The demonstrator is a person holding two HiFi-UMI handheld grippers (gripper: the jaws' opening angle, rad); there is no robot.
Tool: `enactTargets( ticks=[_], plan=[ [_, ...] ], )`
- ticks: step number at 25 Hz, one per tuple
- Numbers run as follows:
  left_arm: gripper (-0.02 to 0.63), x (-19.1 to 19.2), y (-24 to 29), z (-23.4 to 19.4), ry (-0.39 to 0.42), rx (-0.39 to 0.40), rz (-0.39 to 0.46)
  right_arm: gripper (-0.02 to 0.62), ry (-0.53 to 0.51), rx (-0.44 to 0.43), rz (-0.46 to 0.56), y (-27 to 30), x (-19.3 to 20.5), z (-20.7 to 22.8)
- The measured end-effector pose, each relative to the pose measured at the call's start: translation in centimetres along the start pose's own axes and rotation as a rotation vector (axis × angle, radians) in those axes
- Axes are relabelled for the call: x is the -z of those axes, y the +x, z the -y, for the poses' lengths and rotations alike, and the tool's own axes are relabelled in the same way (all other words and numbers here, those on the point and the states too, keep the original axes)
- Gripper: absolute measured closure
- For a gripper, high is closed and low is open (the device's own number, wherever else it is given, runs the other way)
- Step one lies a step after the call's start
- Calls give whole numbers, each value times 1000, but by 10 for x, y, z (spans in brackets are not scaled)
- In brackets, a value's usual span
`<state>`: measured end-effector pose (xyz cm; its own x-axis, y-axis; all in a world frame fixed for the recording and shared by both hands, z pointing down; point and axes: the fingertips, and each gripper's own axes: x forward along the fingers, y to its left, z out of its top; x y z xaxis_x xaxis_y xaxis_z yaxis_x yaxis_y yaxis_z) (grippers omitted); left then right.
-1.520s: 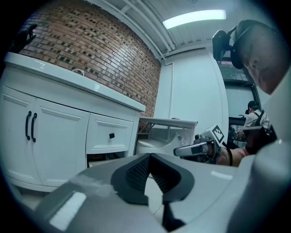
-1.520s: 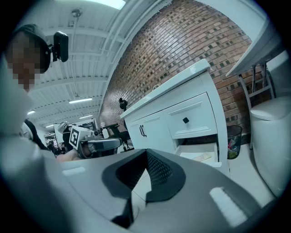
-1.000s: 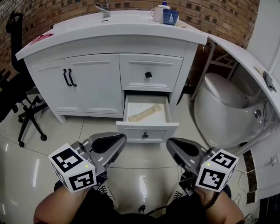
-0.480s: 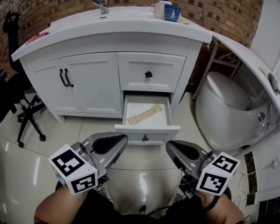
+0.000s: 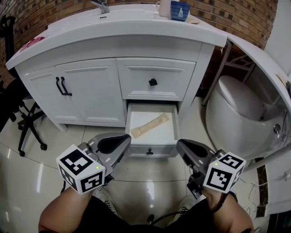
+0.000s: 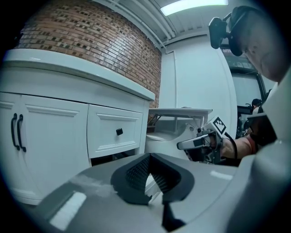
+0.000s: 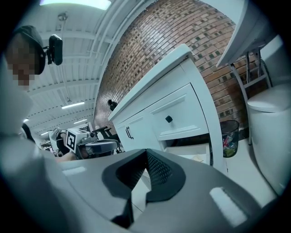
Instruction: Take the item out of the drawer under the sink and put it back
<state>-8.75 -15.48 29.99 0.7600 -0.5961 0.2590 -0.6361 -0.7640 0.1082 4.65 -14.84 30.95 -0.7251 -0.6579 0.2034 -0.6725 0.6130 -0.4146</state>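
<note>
A beige bone-shaped item (image 5: 150, 126) lies in the open lower drawer (image 5: 164, 149) of the white sink cabinet. My left gripper (image 5: 123, 139) is shut and empty, level with the drawer front's left corner. On the other side my right gripper (image 5: 180, 145) is shut and empty too, by the drawer front's right corner. In the left gripper view the closed left gripper (image 6: 150, 156) points toward the cabinet, with the right gripper (image 6: 193, 144) beyond it. The right gripper (image 7: 146, 152) shows meshed pads in its own view, with the open drawer (image 7: 193, 153) ahead and the left gripper (image 7: 95, 146) off to the side.
Above the open drawer is a closed drawer with a black knob (image 5: 153, 82); double doors with black handles (image 5: 60, 86) stand to its left. A white toilet (image 5: 236, 116) is at the right, an office chair (image 5: 27, 123) at the left. Cups (image 5: 175, 9) sit on the counter.
The view has shifted closer to the cabinet and both grippers now flank the drawer front. Both stay shut; the item still lies in the drawer.
</note>
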Motion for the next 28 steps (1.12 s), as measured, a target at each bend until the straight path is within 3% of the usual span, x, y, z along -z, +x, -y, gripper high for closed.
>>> enactTargets(
  ticks=[10,13,16,21,28],
  plan=[
    [600,1,19,-7,-8,5,-20,591,35,-24,3,10,-5,14],
    [600,-3,21,-1,59,13,-43,591,42,-24,5,8,-5,15],
    [599,0,31,-5,186,23,-130,591,49,-22,9,7,-6,18],
    [596,10,69,-38,326,3,-233,591,64,-18,4,9,-5,26],
    [547,47,141,-71,319,36,-377,591,91,-16,-21,14,3,32]
  ],
)
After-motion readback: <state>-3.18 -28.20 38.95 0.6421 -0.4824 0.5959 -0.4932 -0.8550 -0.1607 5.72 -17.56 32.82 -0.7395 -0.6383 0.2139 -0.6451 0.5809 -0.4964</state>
